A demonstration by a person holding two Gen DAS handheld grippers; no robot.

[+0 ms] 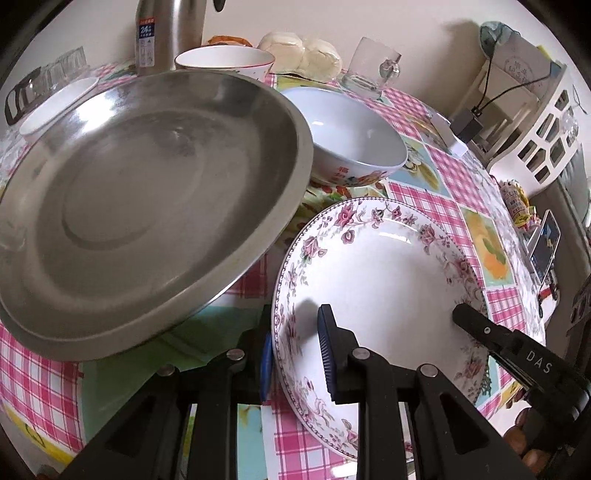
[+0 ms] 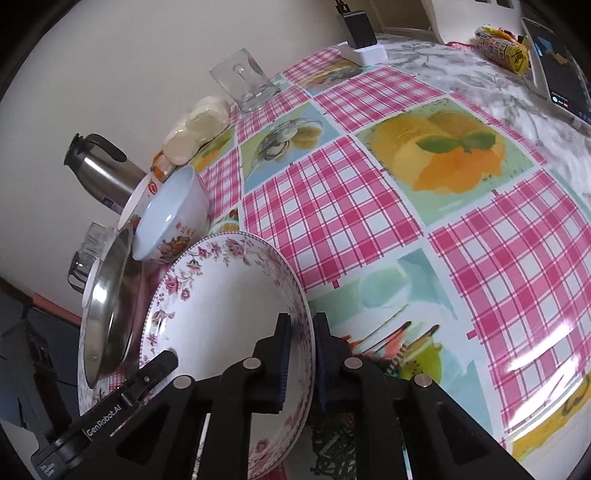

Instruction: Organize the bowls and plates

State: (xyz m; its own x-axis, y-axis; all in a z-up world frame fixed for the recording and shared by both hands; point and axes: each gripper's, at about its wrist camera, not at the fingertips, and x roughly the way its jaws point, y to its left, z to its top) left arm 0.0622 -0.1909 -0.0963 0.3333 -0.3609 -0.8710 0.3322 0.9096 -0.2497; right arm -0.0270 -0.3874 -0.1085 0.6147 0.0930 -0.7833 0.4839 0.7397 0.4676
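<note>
1. The left gripper [image 1: 295, 354] is closed on the near-left rim of the floral plate [image 1: 380, 273]; one blue-ribbed pad lies inside the plate, the other outside the rim
2. The right gripper [image 2: 301, 354] is clamped on the opposite rim of that same floral plate; its pads press the rim from both sides, and in the left wrist view one of its black fingers [image 1: 480, 325] reaches in over the plate's right edge
3. The floral plate sits over the pink-checked tablecloth [image 2: 332, 206], gripped on two sides; whether it touches the cloth cannot be told
4. A steel pan [image 1: 147, 206] stands just left of the plate, tilted; its rim hides part of a white bowl [image 1: 351, 136] with a flower print, behind the plate
5. A red-rimmed bowl [image 1: 225, 61], a steel flask [image 1: 170, 29] and a glass mug [image 1: 373, 66] stand farther back by the wall
</note>
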